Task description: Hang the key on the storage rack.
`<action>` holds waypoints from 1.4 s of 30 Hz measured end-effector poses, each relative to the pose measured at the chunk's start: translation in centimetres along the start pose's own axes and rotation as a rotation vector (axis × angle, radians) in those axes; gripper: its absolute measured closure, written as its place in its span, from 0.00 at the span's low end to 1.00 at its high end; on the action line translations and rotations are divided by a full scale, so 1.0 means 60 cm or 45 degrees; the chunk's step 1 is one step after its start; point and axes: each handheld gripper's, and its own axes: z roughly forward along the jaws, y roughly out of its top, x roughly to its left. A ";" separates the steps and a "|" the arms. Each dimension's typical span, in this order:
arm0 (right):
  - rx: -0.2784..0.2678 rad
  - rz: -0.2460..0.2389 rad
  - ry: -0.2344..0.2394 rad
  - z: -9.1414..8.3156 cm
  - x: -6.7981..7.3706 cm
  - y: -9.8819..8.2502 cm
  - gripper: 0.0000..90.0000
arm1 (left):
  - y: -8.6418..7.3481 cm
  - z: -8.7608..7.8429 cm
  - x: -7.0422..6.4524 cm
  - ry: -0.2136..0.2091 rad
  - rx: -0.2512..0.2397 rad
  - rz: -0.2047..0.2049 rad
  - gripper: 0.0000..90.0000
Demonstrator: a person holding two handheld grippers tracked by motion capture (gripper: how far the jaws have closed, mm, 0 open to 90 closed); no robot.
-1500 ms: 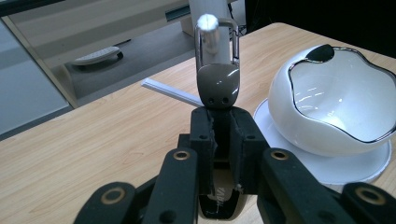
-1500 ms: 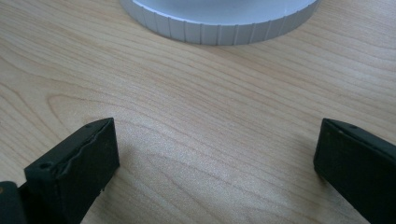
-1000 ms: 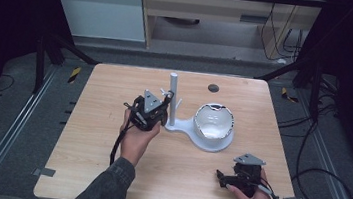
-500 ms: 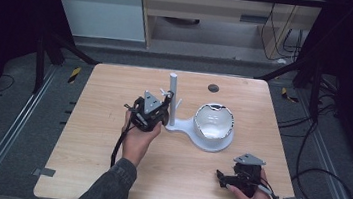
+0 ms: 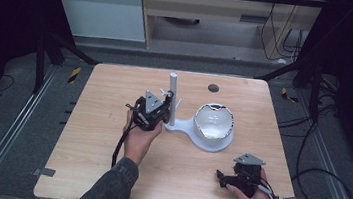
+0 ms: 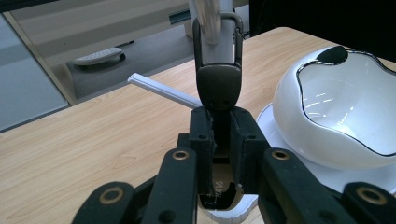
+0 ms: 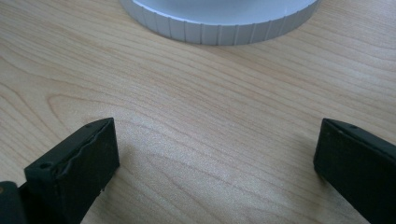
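A white stand (image 5: pixel 172 96) with a post and side pegs rises from a white base (image 5: pixel 186 129) at the table's middle. On that base sits a white bowl (image 5: pixel 214 124) with a dark rim, which also appears as the bowl (image 6: pixel 336 107) in the left gripper view. My left gripper (image 5: pixel 162 109) is at the post and shut on a dark clip (image 6: pixel 218 86). The clip's metal loop goes around a white peg. A second peg (image 6: pixel 163 91) slants off to the left. My right gripper (image 5: pixel 237 169) rests near the table's front right, open, with bare wood between its jaws (image 7: pixel 215 154).
The wooden table (image 5: pixel 100 136) has a small dark round spot (image 5: pixel 213 88) near its far edge. The base's ribbed rim (image 7: pixel 219 28) lies just ahead of the right gripper. Dark frame legs, cables and a cabinet stand beyond the table.
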 end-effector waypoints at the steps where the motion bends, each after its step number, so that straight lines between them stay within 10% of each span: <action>1: 0.000 0.000 0.000 0.000 0.000 0.000 0.00 | 0.000 0.001 -0.001 0.001 -0.001 -0.005 0.89; 42: 0.000 -0.002 0.000 0.000 0.000 0.000 0.00 | -0.003 0.014 -0.002 -0.010 -0.025 -0.019 0.81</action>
